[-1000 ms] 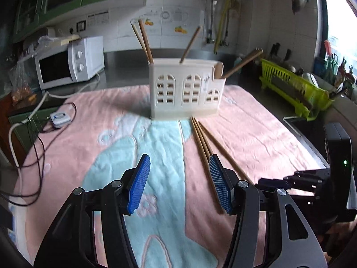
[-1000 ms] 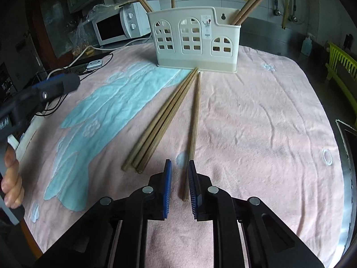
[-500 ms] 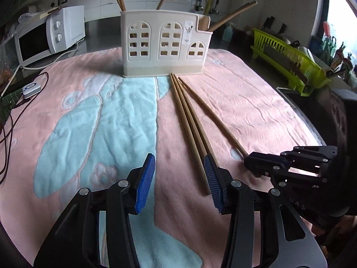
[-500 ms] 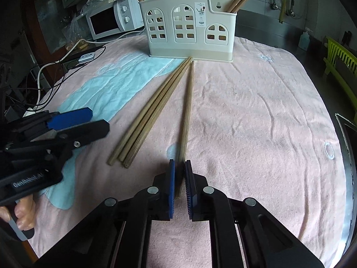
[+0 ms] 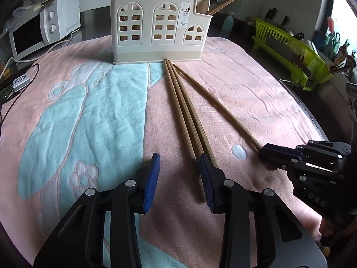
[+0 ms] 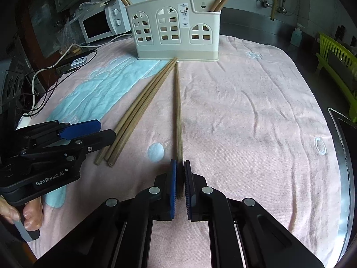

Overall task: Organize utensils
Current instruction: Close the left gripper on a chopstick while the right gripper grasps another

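Note:
A cream utensil holder (image 5: 159,28) with arched cut-outs stands at the far side of the pink and teal towel (image 5: 89,116), with several chopsticks in it. It also shows in the right wrist view (image 6: 176,31). A bundle of wooden chopsticks (image 5: 186,116) lies on the towel; its near ends lie beside the right finger of my open left gripper (image 5: 178,174). A single chopstick (image 6: 177,111) lies apart to the right. My right gripper (image 6: 179,178) is closed around its near end.
A white microwave (image 5: 44,24) stands at the back left, with cables and a small white device (image 5: 21,80) off the towel's left edge. A green dish rack (image 5: 292,51) sits at the right, beside the sink edge (image 6: 343,147).
Both grippers have moved forward and down toward the chopsticks. The left jaws have narrowed a little near the bundle. The right jaws now enclose the single chopstick's end.

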`<state>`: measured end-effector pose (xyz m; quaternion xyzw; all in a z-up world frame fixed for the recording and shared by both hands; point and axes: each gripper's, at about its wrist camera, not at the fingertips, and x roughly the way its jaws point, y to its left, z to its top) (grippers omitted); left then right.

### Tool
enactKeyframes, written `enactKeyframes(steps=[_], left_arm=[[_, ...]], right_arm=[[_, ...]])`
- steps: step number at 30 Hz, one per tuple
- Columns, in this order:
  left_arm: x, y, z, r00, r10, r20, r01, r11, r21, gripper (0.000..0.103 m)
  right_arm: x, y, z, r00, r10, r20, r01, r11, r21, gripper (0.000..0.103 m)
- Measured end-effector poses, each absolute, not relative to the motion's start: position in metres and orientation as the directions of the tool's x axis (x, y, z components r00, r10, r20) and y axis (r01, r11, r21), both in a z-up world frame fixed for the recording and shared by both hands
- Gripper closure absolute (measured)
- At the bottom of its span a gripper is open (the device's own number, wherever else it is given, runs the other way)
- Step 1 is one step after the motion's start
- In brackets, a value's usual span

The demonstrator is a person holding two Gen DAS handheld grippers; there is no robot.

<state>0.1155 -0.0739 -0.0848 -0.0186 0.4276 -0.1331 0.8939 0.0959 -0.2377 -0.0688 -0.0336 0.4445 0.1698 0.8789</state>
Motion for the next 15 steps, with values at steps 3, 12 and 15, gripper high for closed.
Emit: enactKeyframes(steps=[3,12,15], left_arm=[[0.117,-0.077,-0.085,0.602,-0.235,-0.763,0.219,0.968,-0.126,0.069],[0.123,-0.081,-0.085,0.615,-0.144,-0.775,0.191,0.981,-0.031,0.080],[0.122,-0.077,-0.084,0.612,-0.183,-0.769,0.189,0.979,-0.082,0.080]], right_arm=[[0.095,-0.240,-0.069,0.547,0.270,-0.793,-0.326,0.940,0.095,0.096],[0.095,-0.249,-0.069,0.552,0.260,-0.792,-0.303,0.948,0.100,0.096],[0.094,-0.250,-0.070,0.552,0.262,-0.791,-0.303,0.948,0.102,0.096]])
